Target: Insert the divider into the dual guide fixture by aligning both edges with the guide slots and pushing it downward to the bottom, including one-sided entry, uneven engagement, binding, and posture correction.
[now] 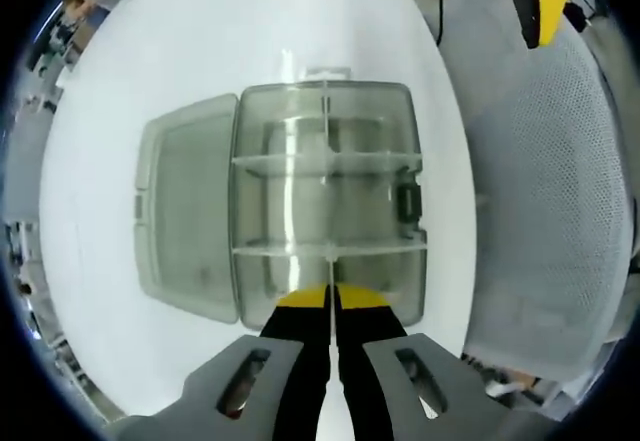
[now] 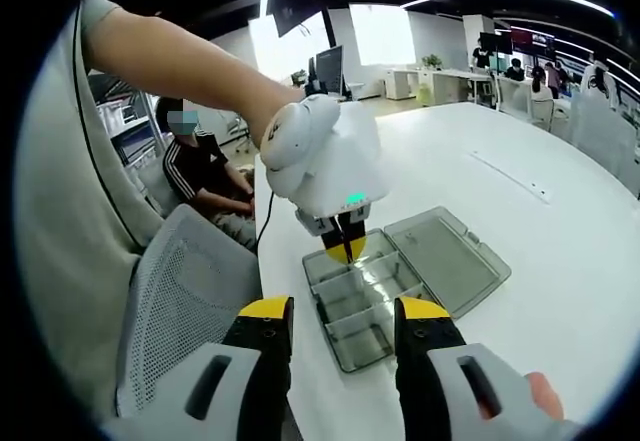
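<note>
2 cross dividers (image 1: pixel 330 164) are seated in the box (image 1: pixel 325 201); 1 long divider (image 1: pixel 327 131) is clenched by the left gripper (image 1: pixel 331 301), partly down. Right gripper (image 2: pixel 340 326) is released, held back.

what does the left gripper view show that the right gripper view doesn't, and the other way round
Left gripper view: looks straight down into the clear compartment box, with the left gripper shut on a thin clear divider running down its middle.

Right gripper view: the open right gripper held back from the box, a seated person and office desks behind.

Both: the box with its lid open on the white table, and a mesh chair.
</note>
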`<state>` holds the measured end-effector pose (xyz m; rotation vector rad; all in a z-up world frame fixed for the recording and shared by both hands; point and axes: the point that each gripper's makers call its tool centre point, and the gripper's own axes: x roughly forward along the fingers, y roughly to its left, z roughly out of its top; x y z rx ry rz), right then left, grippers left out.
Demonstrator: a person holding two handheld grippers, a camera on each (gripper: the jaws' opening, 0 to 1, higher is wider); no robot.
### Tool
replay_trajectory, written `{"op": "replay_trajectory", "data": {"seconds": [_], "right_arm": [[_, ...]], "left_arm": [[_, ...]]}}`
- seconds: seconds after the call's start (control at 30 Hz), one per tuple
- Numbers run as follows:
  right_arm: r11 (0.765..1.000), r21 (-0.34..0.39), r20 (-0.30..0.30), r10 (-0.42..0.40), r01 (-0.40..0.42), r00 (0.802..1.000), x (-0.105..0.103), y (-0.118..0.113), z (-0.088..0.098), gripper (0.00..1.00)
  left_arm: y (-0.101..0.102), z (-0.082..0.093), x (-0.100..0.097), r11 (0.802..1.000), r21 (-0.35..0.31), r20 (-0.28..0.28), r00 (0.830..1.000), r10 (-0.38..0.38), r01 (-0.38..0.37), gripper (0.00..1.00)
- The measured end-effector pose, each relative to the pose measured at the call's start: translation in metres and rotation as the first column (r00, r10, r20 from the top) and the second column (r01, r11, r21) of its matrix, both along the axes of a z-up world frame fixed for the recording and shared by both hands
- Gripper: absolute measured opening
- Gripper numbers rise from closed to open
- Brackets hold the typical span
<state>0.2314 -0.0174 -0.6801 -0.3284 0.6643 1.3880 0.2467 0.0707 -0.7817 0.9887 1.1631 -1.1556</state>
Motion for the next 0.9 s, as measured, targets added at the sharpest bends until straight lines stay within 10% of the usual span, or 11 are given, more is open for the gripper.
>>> {"op": "replay_trajectory", "data": {"seconds": [0.9], "right_arm": [[1.000, -0.002, -0.002, -0.017, 0.017, 1.000, 0.001, -0.005, -0.002, 0.37]], "left_arm": [[-0.001, -0.013, 0.001, 1.000, -0.015, 0.035, 0.999, 0.014, -0.013, 0.00]]}}
